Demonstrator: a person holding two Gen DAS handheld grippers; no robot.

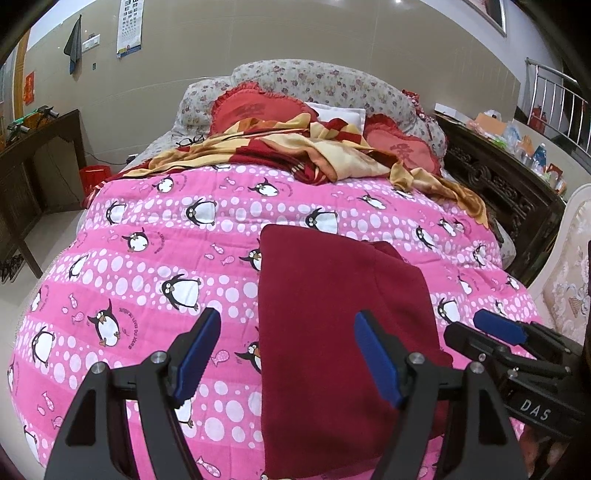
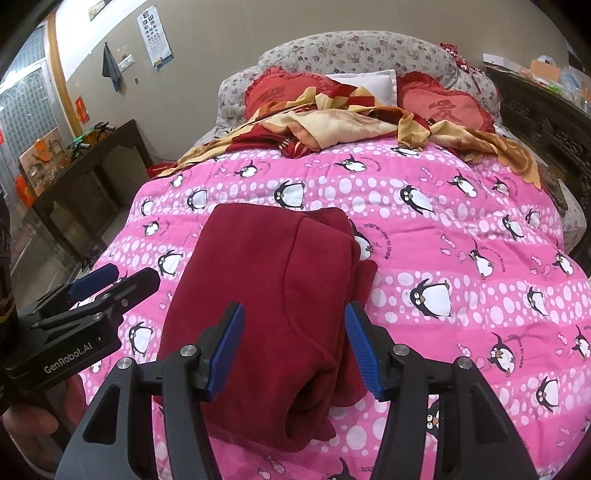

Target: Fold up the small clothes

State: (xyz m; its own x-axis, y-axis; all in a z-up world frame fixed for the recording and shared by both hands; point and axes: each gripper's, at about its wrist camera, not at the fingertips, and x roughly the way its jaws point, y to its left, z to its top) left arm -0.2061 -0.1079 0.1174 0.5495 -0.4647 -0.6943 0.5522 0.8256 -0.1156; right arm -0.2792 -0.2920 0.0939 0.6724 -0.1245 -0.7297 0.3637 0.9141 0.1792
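Left gripper, right gripper agape, empty, over folded red garment; penguin quilt around.

We see a room lit evenly from above, bright enough but a bit flat. Both views bend like a fishbowl, and the corners go black from 1 to 11 o'clock around the rim. The pink quilt looks sharp. Soft shadows lie under the red garment. The wall shows little glare.
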